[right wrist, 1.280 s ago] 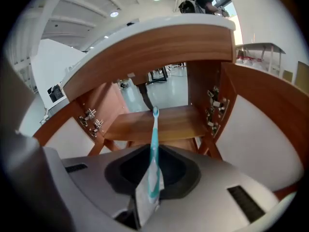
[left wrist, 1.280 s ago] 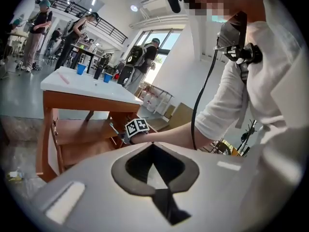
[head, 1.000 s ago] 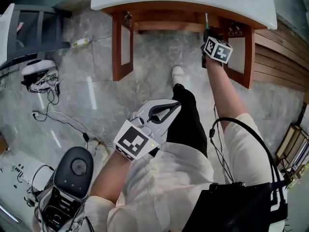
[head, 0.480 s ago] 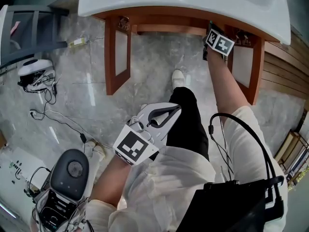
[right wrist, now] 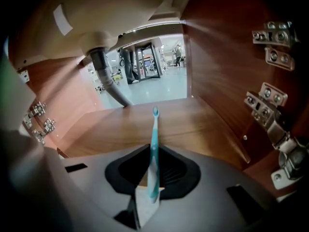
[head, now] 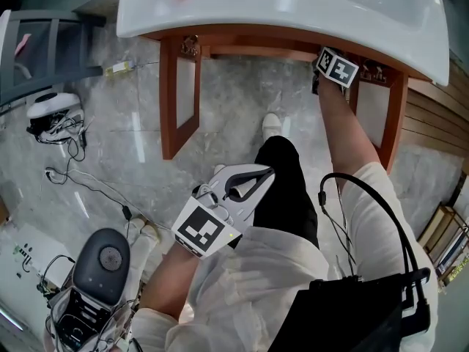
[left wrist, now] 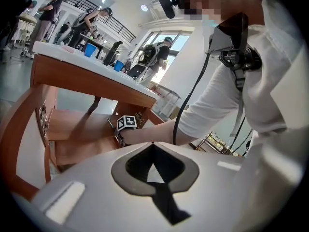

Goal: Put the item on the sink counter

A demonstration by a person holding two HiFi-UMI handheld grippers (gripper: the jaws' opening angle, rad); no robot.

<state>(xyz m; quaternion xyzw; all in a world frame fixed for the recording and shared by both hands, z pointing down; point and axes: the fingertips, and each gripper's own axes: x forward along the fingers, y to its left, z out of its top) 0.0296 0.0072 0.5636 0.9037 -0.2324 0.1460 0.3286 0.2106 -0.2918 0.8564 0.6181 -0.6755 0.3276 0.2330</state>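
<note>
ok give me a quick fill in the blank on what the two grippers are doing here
1. The right gripper is shut on a teal ____.
2. That gripper is ____ the white sink counter, inside the wooden cabinet.
3. The left gripper has its jaws ____, with nothing between them.

Missing words: toothbrush; under; shut

Bright daylight enters through the windows (left wrist: pixel 179 41). The counter (head: pixel 282 2) and floor (head: pixel 135 141) show glare. Inside the cabinet (right wrist: pixel 217 71) it is dim. All views bend at the edges, with dark corners.
</note>
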